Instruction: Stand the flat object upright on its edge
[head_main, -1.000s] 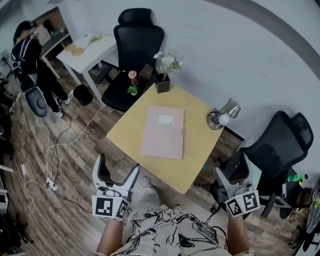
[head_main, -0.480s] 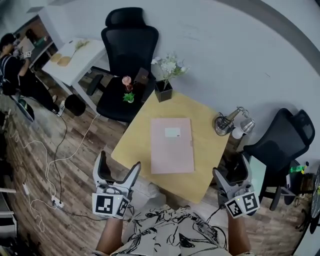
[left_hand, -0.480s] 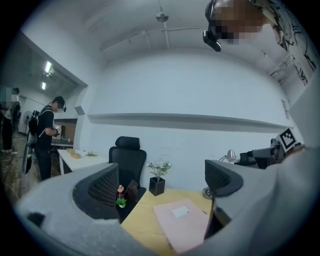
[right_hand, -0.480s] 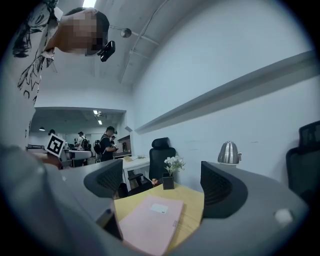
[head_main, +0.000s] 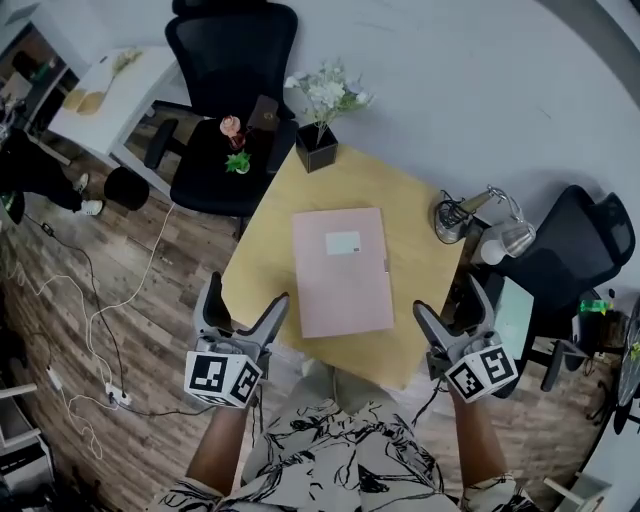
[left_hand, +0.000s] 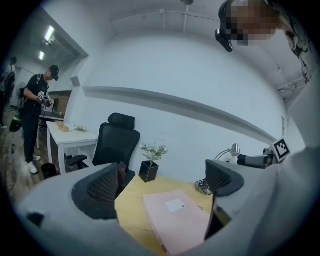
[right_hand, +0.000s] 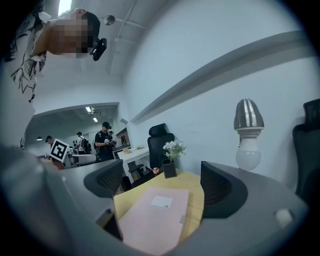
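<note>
**A:** What does the room look like?

**B:** It's an office with a wood floor (head_main: 130, 300) and a pale wall. A small yellow table (head_main: 266, 258) stands there with a black chair (head_main: 225, 60) behind it and another (head_main: 575, 250) to the right. On the far corners of the table are a black pot of white flowers (head_main: 314, 146) and a metal desk lamp (head_main: 456, 214).

**A:** And where is the pink folder (head_main: 342, 272)?

**B:** It lies flat in the middle of the table with its white label facing up. The left gripper (head_main: 242, 305) is at the table's near-left edge and the right gripper (head_main: 453, 312) is at the near-right edge. The folder is ahead of them and between the two. Neither gripper touches it. Both have their jaws spread wide with nothing between them.

**A:** Has anything changed from half a second ago?

**B:** Both grippers have come forward to the table's near edge. The left one's inner fingertip is now near the folder's near-left corner. The folder itself has stayed flat.

**A:** Do the gripper views show anything more?

**B:** The left gripper view shows a person (left_hand: 40, 107) standing at a white desk (left_hand: 70, 140), and it also shows the right gripper's marker cube. The right gripper view has the lamp's bulb looming close on its right, and several people far off. Only the head view shows the cables (head_main: 95, 330) trailing across the floor.
</note>
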